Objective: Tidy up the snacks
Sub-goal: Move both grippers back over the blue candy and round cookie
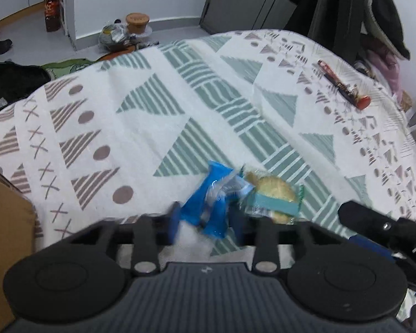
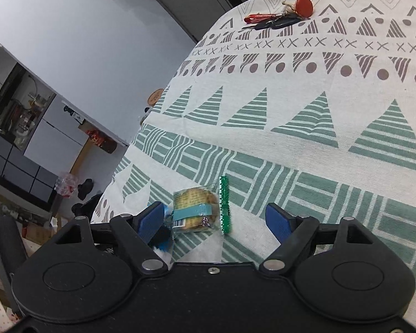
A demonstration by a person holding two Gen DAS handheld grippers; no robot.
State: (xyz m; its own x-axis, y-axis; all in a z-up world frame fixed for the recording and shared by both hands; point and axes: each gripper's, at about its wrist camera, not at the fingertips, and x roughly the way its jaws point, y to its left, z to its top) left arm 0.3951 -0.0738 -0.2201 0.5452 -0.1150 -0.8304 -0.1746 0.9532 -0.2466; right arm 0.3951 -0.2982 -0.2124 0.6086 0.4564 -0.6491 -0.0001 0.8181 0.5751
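So the left gripper (image 1: pixel 205 220) has its blue fingers (image 1: pixel 175 220) pinched in on a blue snack packet (image 1: pixel 210 202), which sits crumpled between them and looks a bit blurry. Just beside that packet, on its far-right side and touching it, is the cookie pack (image 1: pixel 271 197): clear wrapper, round biscuit inside, teal band across it, green crimped end.

The right gripper (image 2: pixel 216 219) has its jaws spread wide and nothing in them. The cookie pack (image 2: pixel 197 208) lies between its blue pads (image 2: pixel 152 219), much closer to the left pad, with a gap to the right one. It rests flat on the patterned tablecloth (image 2: pixel 305 116), on the green striped band.

Well beyond the cookie pack, near the far edge of the cloth, there's a bunch of keys (image 2: pixel 277 18) with a red round tag. Left of the cookie pack, at the cloth's edge in the left wrist view, a cardboard box (image 1: pixel 5 222) pokes in.
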